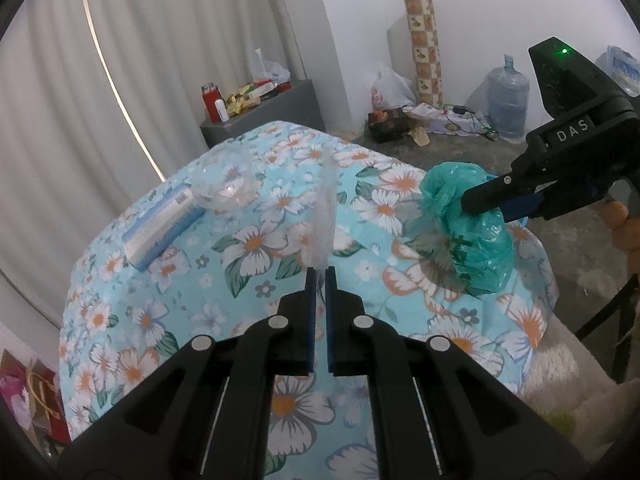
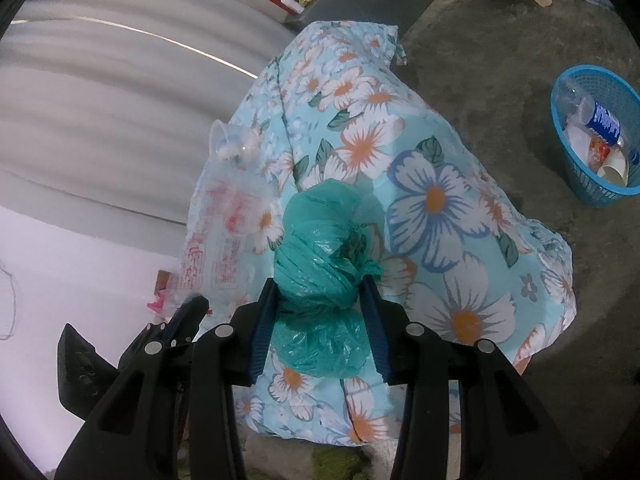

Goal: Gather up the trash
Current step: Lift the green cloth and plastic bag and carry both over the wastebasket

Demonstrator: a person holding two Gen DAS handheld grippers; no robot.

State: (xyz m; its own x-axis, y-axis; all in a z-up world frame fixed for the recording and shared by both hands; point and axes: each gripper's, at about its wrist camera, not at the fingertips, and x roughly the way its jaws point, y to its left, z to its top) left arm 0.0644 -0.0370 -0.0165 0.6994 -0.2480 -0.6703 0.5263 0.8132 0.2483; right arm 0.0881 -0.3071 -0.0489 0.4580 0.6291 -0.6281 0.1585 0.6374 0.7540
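Grippers first. Left gripper (image 1: 319,276): blue pads pressed together on the edge of a clear plastic bag (image 1: 325,204), a thin translucent sheet rising edge-on from the jaws. In the right wrist view the same bag (image 2: 228,236) shows red print and hangs broadside, with the left gripper (image 2: 192,306) pinching its lower edge.

Right gripper (image 2: 320,300): jaws partway apart, clamped on a knotted green plastic bag (image 2: 320,264). Both blue pads press into the bundle's sides; the crinkled film bulges above and below the grip. From the left wrist view the right gripper (image 1: 486,204) comes in from the right, one black finger lying across the green bag (image 1: 468,228), which sits near the right edge of the cloth-covered surface; a person's hand (image 1: 618,220) shows partly behind the tool.

Surface: a floral cloth (image 1: 248,240), light blue with white and orange flowers, draped over a mound. On it, far left, a blue-and-white box (image 1: 160,228) lying flat, and touching its upper end a clear plastic cup (image 1: 224,184) on its side.

Further out: a blue mesh basket (image 2: 560,120) on the concrete floor, well apart from the cloth, holding a bottle, paper cups and wrappers. White curtains (image 1: 160,60) behind; a water jug (image 1: 508,96) by the far wall.
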